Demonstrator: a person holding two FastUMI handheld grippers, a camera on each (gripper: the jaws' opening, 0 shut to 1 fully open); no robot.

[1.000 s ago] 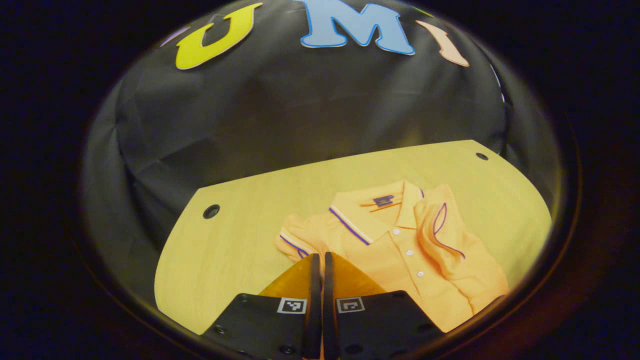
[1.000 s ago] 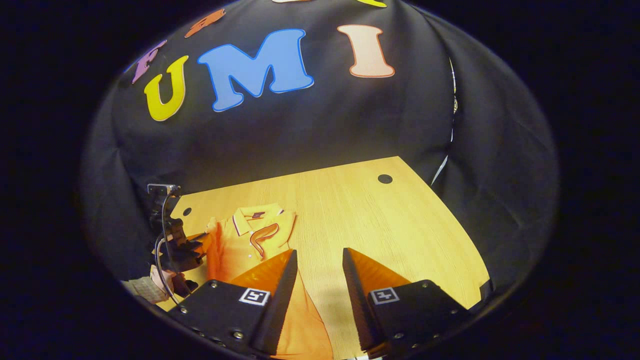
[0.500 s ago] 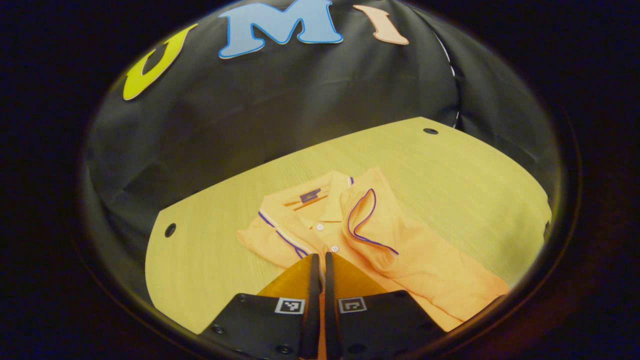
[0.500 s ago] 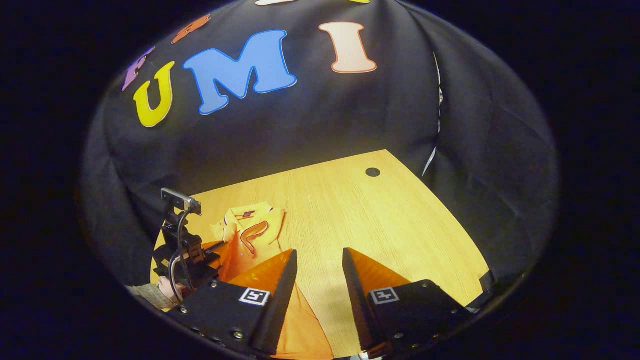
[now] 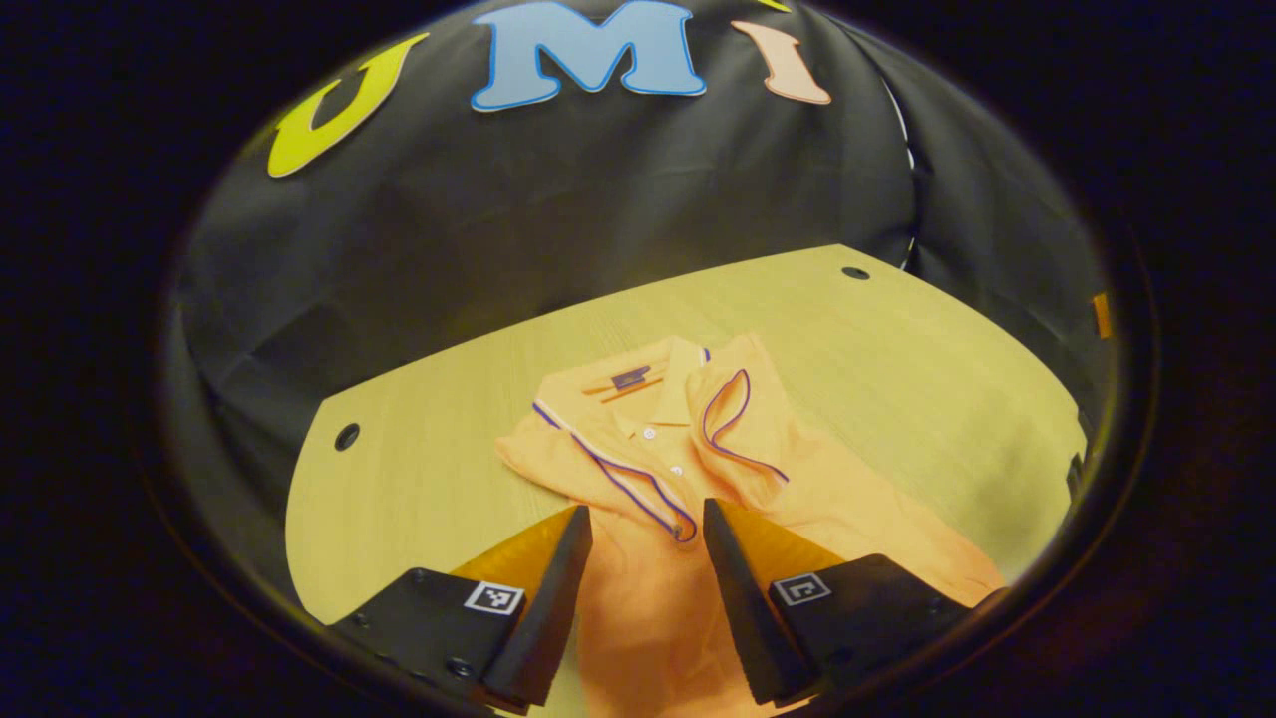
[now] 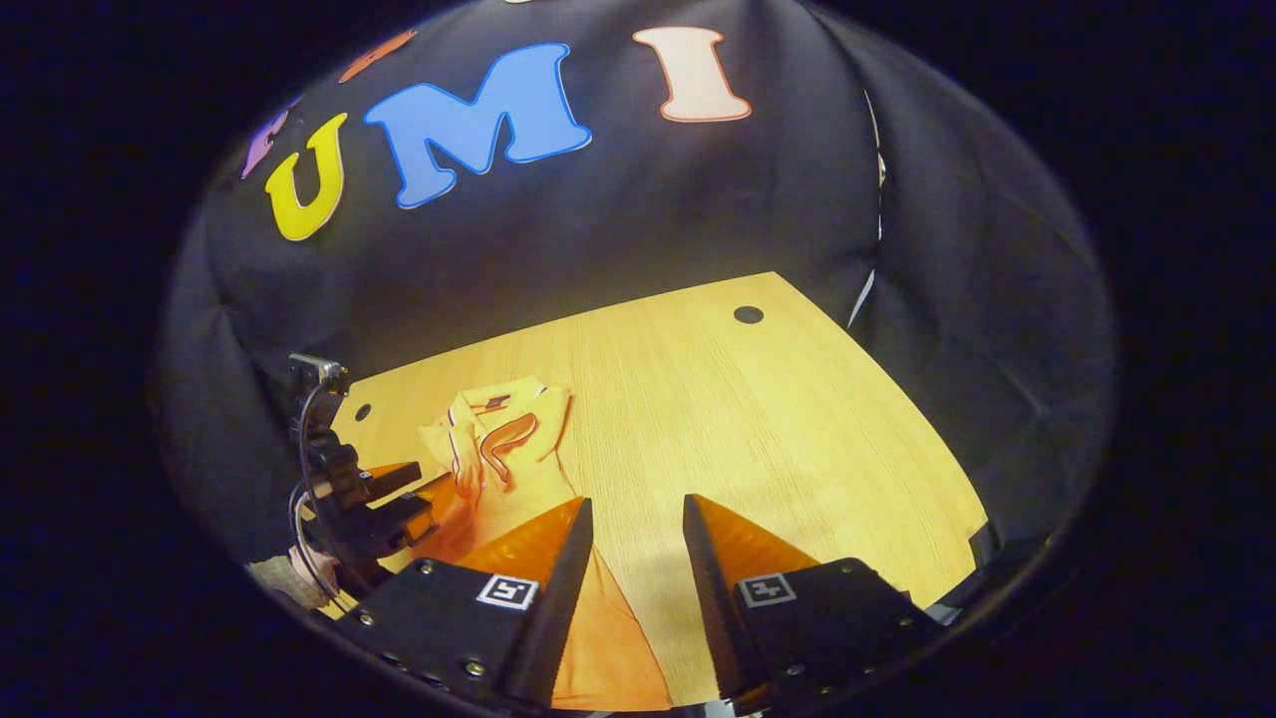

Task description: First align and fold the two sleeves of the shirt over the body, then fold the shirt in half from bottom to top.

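the orange polo shirt [image 5: 688, 479] lies on the light wooden table [image 5: 419, 479], collar toward the far wall and hem toward the near edge. both sleeves lie folded in over the body: the right sleeve [image 5: 743, 429] rests over the chest with its dark-piped cuff showing, and the left sleeve [image 5: 598, 469] crosses the front so its striped cuff ends by the button placket.

the left gripper [image 5: 643, 524] sits low over the lower part of the shirt, its two fingers spread apart with bare fabric between them; nothing is pinched. in the right gripper view the same tool [image 6: 399, 494] appears at the far left beside the shirt [image 6: 498, 449], with a cable and a bit of the holder's hand [image 6: 299, 578] below it.

the right gripper [image 6: 633, 519] is near the right edge of the shirt, fingers spread wide with the table [image 6: 758, 429] between them, gripping nothing. its left finger overlaps the lower hem in the picture; whether it touches the cloth cannot be told.

round dark holes mark the table, one near the far left corner [image 5: 347, 436] and one near the far right corner [image 5: 854, 272]. the black cloth wall [image 5: 558, 199] closes the booth behind the table. nothing else rests on the tabletop around the shirt.
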